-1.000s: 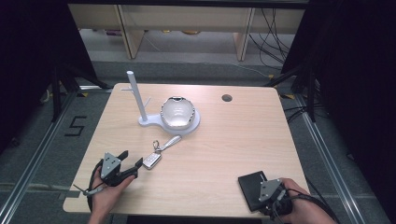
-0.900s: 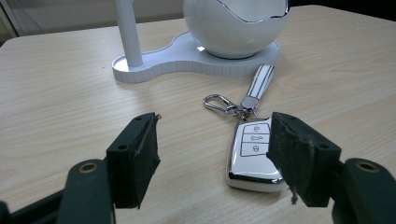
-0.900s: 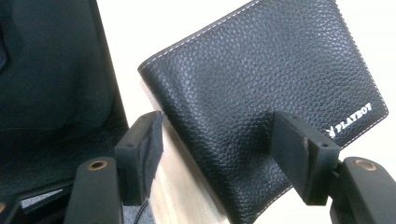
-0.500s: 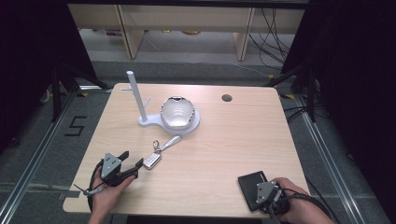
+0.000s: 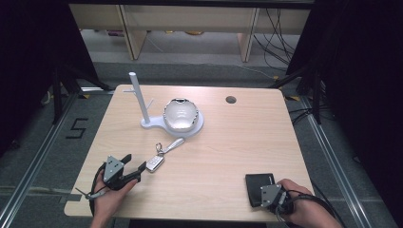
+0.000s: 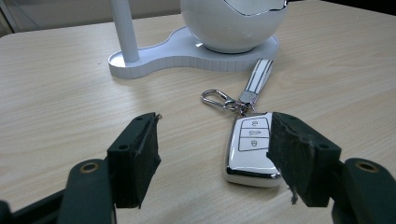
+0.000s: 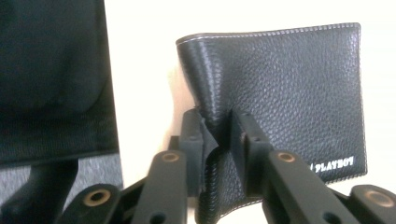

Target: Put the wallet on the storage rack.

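**A:** Your right gripper [image 7: 215, 128] has just been closing, and its two black jaws now pinch a fold of the black wallet [image 7: 289, 93] between them. You can see the pebbled leather bunch up into a ridge where the pads squeeze it. Pale stitching runs along the wallet's edge, and small silver lettering sits at one corner.

**B:** And where does that wallet lie for you?

**A:** At the near right corner of the table [image 5: 247, 137], flat on the light wood-grain top, with your right gripper [image 5: 273, 197] over its near edge.

**B:** Your left gripper [image 6: 212, 154]?

**A:** Your jaws stand wide apart there, holding nothing. The pads are rough black foam, the one beside the key fob frayed at its edge. The key fob [image 6: 252, 147] lies on the table just beside that pad; I cannot tell whether it touches. It is a glossy white, rounded slab with a chrome rim and three buttons. A metal clasp and a white strap with dark edges lead away from it.

**B:** Farther out?

**A:** In the high view your left gripper [image 5: 134, 167] sits near the left edge, the key fob [image 5: 155, 163] just beyond it. Farther off stands a white ribbed base [image 5: 192, 130] bearing a slim upright post [image 5: 138, 95] and a shiny egg-shaped shell [image 5: 180, 114].
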Demonstrator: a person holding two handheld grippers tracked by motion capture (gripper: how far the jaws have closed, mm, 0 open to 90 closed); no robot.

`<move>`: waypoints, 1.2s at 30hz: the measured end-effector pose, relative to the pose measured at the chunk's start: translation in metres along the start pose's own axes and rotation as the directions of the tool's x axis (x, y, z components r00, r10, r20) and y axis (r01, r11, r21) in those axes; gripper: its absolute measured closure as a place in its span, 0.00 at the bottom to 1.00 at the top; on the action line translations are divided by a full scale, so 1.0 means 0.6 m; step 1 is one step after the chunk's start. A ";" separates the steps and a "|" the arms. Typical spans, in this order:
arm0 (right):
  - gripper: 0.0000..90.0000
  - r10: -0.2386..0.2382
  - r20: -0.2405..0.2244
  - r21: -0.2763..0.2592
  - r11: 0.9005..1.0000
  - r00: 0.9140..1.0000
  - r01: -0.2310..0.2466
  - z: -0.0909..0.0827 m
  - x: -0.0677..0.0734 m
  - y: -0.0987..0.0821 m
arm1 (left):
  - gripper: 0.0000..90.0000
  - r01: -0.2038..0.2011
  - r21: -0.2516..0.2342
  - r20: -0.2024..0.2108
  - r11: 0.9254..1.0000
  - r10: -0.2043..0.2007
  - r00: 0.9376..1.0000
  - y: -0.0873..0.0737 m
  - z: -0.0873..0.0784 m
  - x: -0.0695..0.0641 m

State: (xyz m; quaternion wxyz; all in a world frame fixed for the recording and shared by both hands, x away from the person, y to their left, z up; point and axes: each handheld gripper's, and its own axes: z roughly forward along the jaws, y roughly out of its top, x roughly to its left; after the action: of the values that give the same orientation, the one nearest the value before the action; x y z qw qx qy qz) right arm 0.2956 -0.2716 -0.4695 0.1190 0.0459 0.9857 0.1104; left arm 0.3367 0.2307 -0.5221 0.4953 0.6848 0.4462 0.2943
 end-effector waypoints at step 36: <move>0.92 0.253 0.040 -0.142 0.959 0.967 -0.245 -0.156 -0.149 0.074 | 0.37 -0.009 -0.016 -0.003 1.000 0.009 1.000 -0.001 -0.002 -0.006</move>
State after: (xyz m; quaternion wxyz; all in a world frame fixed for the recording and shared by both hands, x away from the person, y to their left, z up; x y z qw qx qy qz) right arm 0.3617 -0.2582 -0.3505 0.1354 0.1647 0.9584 0.1899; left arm 0.3340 0.2280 -0.5220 0.4989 0.6824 0.4413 0.3011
